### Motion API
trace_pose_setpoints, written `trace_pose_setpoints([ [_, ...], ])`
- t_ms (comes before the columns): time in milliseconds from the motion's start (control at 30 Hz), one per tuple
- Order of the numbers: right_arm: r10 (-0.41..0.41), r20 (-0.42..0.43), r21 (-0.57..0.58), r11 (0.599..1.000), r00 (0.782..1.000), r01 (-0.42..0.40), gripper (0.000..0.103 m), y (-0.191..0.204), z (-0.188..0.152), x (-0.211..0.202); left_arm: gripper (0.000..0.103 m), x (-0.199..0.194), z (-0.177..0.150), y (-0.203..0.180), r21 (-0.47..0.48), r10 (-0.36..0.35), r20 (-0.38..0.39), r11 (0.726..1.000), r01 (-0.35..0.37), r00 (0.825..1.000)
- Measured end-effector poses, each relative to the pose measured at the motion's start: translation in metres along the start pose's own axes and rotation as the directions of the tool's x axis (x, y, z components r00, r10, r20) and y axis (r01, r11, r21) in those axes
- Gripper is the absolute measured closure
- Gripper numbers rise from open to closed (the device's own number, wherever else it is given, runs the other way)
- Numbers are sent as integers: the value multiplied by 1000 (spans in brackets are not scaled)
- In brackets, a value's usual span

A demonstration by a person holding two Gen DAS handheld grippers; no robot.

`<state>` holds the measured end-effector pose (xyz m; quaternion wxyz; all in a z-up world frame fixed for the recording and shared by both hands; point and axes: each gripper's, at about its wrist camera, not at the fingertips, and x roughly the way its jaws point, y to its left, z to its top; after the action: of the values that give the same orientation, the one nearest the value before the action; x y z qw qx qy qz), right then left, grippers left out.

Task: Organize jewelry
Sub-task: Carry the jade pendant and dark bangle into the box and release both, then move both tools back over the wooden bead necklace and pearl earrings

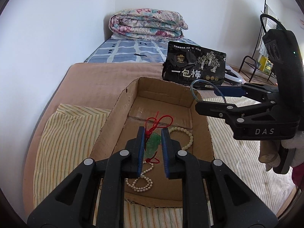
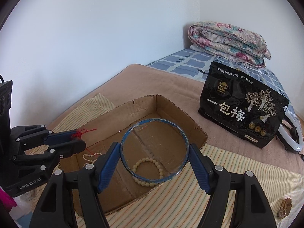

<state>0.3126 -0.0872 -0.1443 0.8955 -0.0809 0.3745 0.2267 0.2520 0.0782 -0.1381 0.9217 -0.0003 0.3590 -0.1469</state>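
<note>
An open cardboard box (image 1: 117, 117) (image 2: 121, 112) lies on the bed. My left gripper (image 1: 153, 133) is shut on a green jade pendant (image 1: 153, 143) with a red cord (image 1: 160, 121), held over the box floor; it also shows in the right wrist view (image 2: 76, 138). My right gripper (image 2: 153, 150) is shut on a blue bangle (image 2: 125, 163) above the box's near right edge; the bangle also shows in the left wrist view (image 1: 193, 92). A cream bead bracelet (image 1: 187, 135) (image 2: 146, 171) and a pearl necklace (image 1: 139, 180) (image 2: 91, 155) lie in the box.
A black snack bag (image 1: 193, 66) (image 2: 241, 106) stands behind the box. A folded floral quilt (image 1: 146, 24) (image 2: 228, 41) lies at the head of the bed. A striped cloth (image 1: 68, 133) lies under the box. A small brown item (image 2: 284, 207) lies at the right.
</note>
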Motion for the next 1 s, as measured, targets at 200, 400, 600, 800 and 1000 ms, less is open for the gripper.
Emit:
trace_pose_setpoints([
  [200,23,-3,39,999,1000,-22,28,-4,3,13,88,5,-1,4,-7,4,-11,1000,-4,1000],
  [400,-1,24,66,998,1000,-1,8,-7,2,14,66,6,-3,6,-18,1,-24,1000,-2,1000],
  [600,-20,36,95,995,999,17,5,-15,1,9,45,2,-5,4,-10,22,-5,1000,-22,1000],
  [800,-29,47,100,995,998,24,5,-20,0,0,45,3,-5,4,-7,20,-7,1000,-20,1000],
  [1000,-46,62,95,995,997,40,5,-24,-4,-14,45,-4,-5,-5,8,22,-2,1000,-22,1000],
])
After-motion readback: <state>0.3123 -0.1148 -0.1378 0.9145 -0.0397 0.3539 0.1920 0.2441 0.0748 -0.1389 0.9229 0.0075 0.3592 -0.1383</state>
